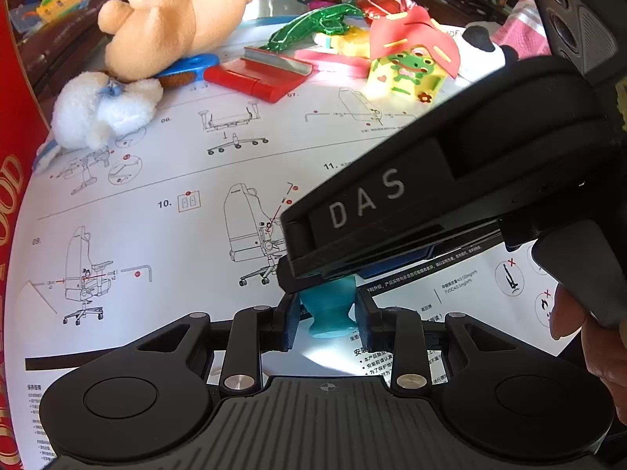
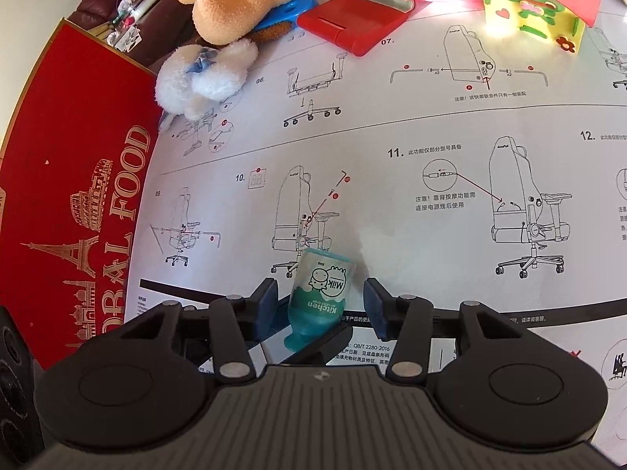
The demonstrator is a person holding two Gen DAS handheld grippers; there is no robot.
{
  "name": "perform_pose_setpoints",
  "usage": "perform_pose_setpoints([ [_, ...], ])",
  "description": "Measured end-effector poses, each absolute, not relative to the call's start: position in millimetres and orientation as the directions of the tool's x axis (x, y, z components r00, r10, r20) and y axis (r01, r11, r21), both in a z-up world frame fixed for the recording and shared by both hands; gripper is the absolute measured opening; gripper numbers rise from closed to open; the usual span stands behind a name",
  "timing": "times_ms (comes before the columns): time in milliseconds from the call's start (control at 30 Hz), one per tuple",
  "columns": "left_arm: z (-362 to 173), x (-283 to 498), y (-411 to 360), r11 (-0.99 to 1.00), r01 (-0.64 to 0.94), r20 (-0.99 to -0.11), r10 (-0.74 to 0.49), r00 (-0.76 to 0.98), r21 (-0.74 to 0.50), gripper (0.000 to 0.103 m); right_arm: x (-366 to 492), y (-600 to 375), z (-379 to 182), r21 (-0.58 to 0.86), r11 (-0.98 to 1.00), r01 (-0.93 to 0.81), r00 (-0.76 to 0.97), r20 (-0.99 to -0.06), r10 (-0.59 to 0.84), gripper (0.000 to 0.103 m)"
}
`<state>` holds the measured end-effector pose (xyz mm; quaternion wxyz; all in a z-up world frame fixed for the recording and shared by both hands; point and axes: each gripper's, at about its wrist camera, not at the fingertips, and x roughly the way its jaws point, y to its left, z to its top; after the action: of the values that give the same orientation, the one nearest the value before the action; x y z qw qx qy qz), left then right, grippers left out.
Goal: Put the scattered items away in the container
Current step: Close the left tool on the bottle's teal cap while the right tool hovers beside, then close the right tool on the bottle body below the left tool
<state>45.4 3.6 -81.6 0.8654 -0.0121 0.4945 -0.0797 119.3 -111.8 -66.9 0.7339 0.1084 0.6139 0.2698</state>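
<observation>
both wrist views steeply down, close over the instruction sheet (image 1: 196,180), sharing the teal bottle (image 2: 319,297)

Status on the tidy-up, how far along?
Nothing visibly stowed. In hand: teal milk bottle clamped by left gripper; right gripper open around it. Remaining: tan plush, white plush, red case, frog house, others behind.
</observation>
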Motion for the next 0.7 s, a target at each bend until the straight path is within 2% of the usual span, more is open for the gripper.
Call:
perform_pose_setpoints([
  [167,-82,45,3,0.987,0.131,-0.854,-0.146,0.499,-0.092,0.033,118,-112,-69,0.519,0.82,-0.241,0.096,-0.828,0.553,0.056],
  [200,-82,45,3,0.988,0.129,-0.854,-0.143,0.5,-0.09,0.038,118,-112,-69,0.523,0.818,-0.237,0.101,-0.825,0.557,0.056],
  [233,-82,45,1,0.988,0.128,-0.854,-0.138,0.501,-0.084,0.039,117,-113,-69,0.526,0.817,-0.236,0.107,-0.822,0.56,0.055],
  [300,-82,44,-2,0.989,0.133,-0.854,-0.128,0.504,-0.069,0.049,116,-114,-69,0.517,0.823,-0.237,0.126,-0.823,0.553,0.048],
  [333,-82,44,-5,0.989,0.138,-0.854,-0.12,0.506,-0.057,0.05,114,-114,-69,0.501,0.832,-0.238,0.139,-0.83,0.54,0.038],
  [500,-84,42,-12,0.987,0.156,-0.853,-0.103,0.511,-0.025,0.057,112,-113,-69,0.482,0.839,-0.251,0.163,-0.834,0.528,0.037],
  [567,-84,42,-11,0.987,0.159,-0.852,-0.101,0.513,-0.022,0.056,113,-114,-70,0.488,0.836,-0.25,0.16,-0.831,0.533,0.037],
  [600,-84,42,-11,0.987,0.161,-0.852,-0.096,0.514,-0.014,0.053,114,-115,-71,0.495,0.834,-0.245,0.157,-0.828,0.538,0.037],
  [633,-84,41,-11,0.987,0.161,-0.852,-0.086,0.517,-0.002,0.043,115,-116,-71,0.502,0.831,-0.24,0.154,-0.825,0.543,0.037],
  [700,-83,42,-9,0.987,0.161,-0.853,-0.083,0.516,0.001,0.035,116,-119,-72,0.516,0.826,-0.227,0.15,-0.819,0.553,0.037],
])
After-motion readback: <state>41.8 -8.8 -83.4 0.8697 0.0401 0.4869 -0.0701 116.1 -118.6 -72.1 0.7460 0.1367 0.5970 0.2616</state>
